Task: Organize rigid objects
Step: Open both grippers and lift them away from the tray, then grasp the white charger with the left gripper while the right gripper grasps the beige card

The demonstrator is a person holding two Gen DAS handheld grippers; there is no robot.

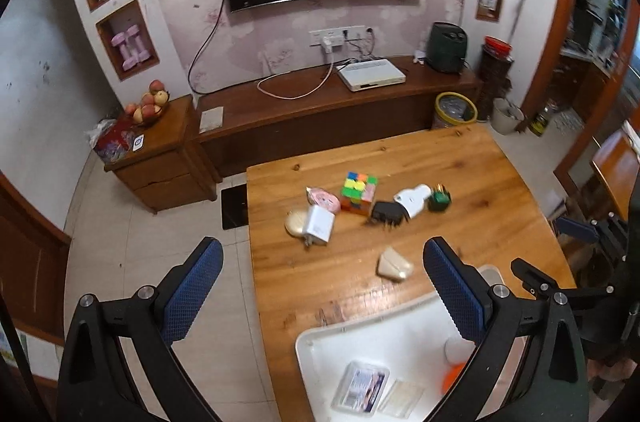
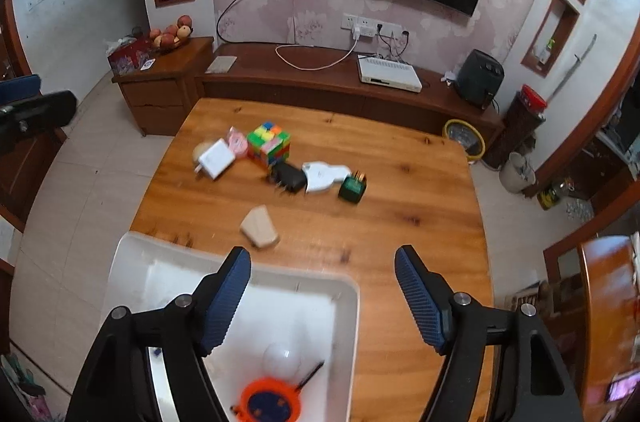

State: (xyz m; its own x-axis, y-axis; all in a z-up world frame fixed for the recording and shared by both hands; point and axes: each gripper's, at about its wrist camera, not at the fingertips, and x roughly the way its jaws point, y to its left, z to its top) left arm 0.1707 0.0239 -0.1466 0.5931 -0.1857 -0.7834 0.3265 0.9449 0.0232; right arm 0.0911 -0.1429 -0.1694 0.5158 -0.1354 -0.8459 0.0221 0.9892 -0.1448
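Left wrist view: left gripper (image 1: pixel 323 286) jaws spread wide, nothing between them, hanging above the near-left part of the wooden table (image 1: pixel 460 158). White bin (image 1: pixel 320 338) sits at the table's near edge, under the right-hand finger. In the bin: clear card case (image 1: pixel 361 387), a flat pale packet (image 1: pixel 401 397) just right of the case, a white bulb (image 1: pixel 457 349) and an orange round thing (image 1: pixel 451 378), both partly hidden by the finger. Landmark is the puzzle cube (image 1: pixel 359 193), mid-table. Pink round item (image 1: pixel 322 200) touches the cube's left side; white charger (image 1: pixel 319 224) just nearer than the pink item, lying over a beige round object (image 1: pixel 295 222). Black adapter (image 1: pixel 387 213) just right of the cube, white plug-shaped device (image 1: pixel 413 200) touching the adapter, green small box (image 1: pixel 439 199) right of that. Beige wedge (image 1: pixel 394 264) alone, well nearer than the cube, between the cube and the bin. Part of the right gripper (image 1: pixel 576 230) shows at the right edge.

Right wrist view: right gripper (image 2: pixel 323 296) jaws parted, empty, above the bin's far-right corner (image 2: pixel 348 286). Bulb (image 2: pixel 282 358) and orange round thing (image 2: pixel 270 400) in the bin near its right wall. Cube (image 2: pixel 269 143) mid-table; charger (image 2: pixel 215 159) left of the cube, adapter (image 2: pixel 289 178) near-right of the cube, white device (image 2: pixel 325 175) and green box (image 2: pixel 353 187) further right. Wedge (image 2: pixel 260 227) between the cube and the bin, touching neither.
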